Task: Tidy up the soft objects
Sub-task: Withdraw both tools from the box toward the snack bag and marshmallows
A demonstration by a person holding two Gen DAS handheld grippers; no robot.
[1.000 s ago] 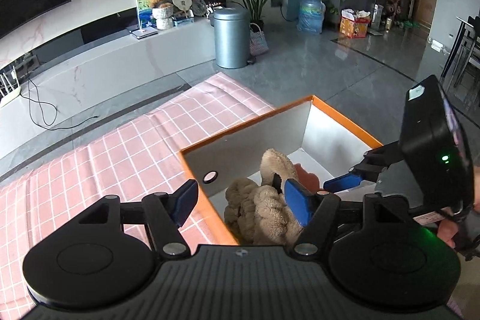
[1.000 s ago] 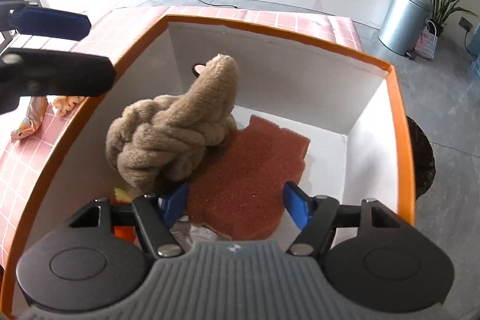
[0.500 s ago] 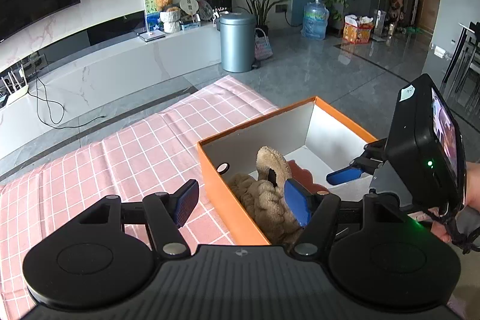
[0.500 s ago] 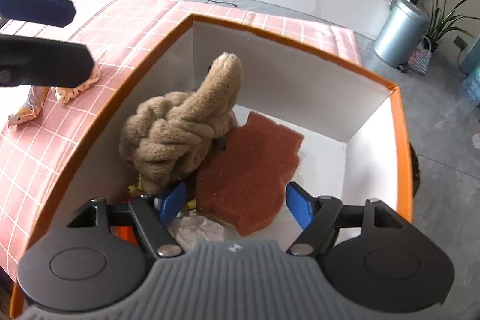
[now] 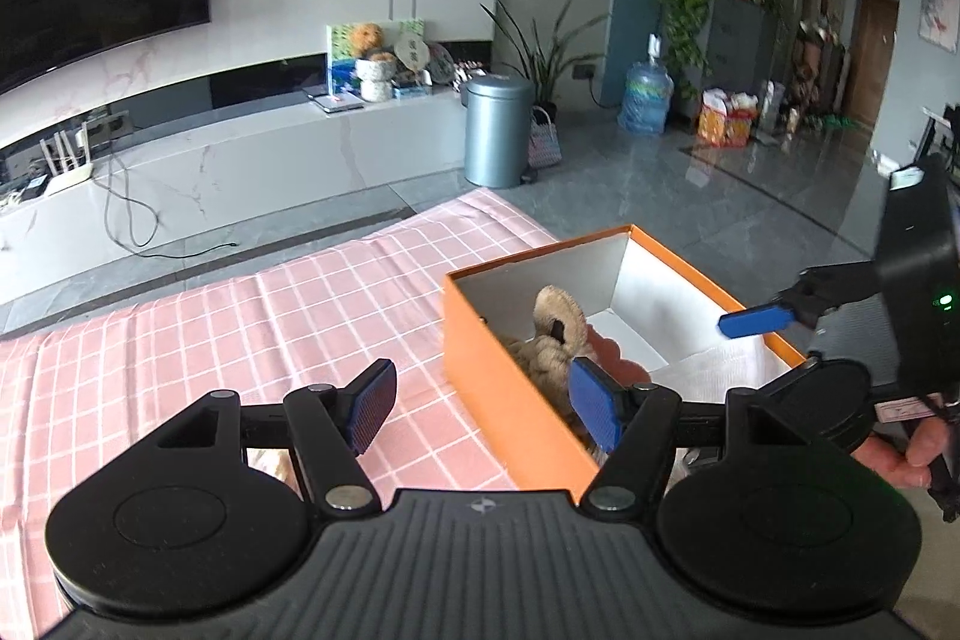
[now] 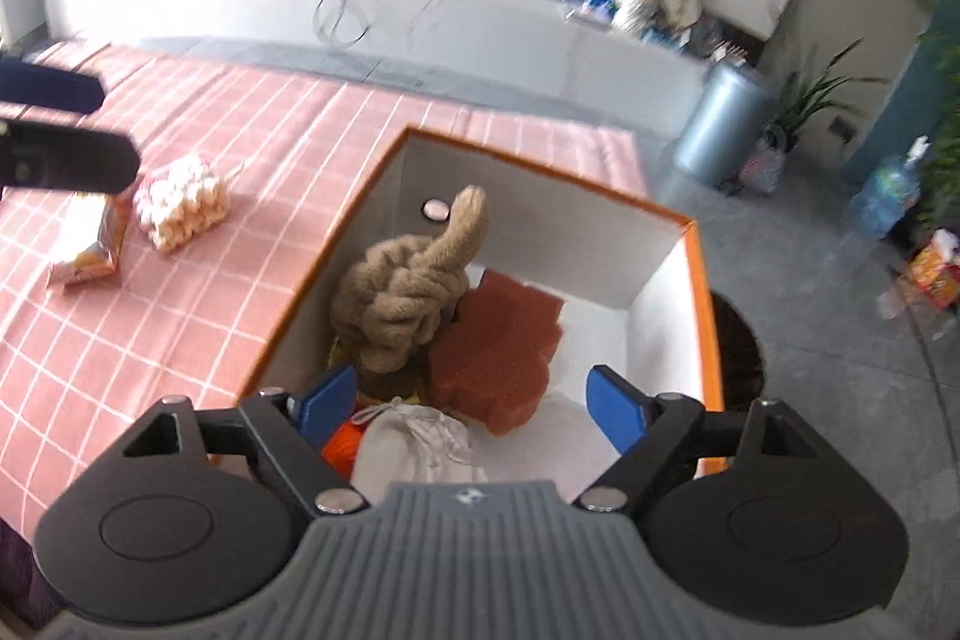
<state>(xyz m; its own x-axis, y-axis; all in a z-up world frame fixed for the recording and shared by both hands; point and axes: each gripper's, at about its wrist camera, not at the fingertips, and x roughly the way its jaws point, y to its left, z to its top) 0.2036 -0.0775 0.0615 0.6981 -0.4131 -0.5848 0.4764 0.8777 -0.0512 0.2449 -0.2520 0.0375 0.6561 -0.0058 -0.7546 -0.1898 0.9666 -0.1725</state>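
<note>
Two grippers, both with blue pads spread wide and nothing between them. Your left gripper (image 5: 480, 403) hangs above the pink checked cloth (image 5: 180, 340), its right pad over the near long wall of the orange box (image 5: 510, 400), its left pad over bare cloth. Your right gripper (image 6: 474, 403) looks down into the same box (image 6: 699, 340) from its near end, fingers parted over the contents without touching them.

Inside the box, ahead of your right gripper:
- tan knotted plush (image 6: 408, 298), against the left wall, one thick end sticking up.
- reddish-brown sponge piece (image 6: 498, 340), lying flat, touching the plush on its right side.
- pale drawstring pouch (image 6: 414, 445), nearest the gripper, just behind the pads.
- something orange (image 6: 342, 445), left of the pouch, mostly hidden; cannot tell what.

From the left wrist view the plush (image 5: 552, 334) shows just beyond the right pad, with your right gripper (image 5: 756, 322) out over the far rim.

Out on the cloth, well left of the box:
- clear bag of pale puffy pieces (image 6: 180, 205).
- orange snack packet (image 6: 90, 244), just beside that bag.

Both sit under the left gripper's fingers (image 6: 66, 154), apart from them.
</note>
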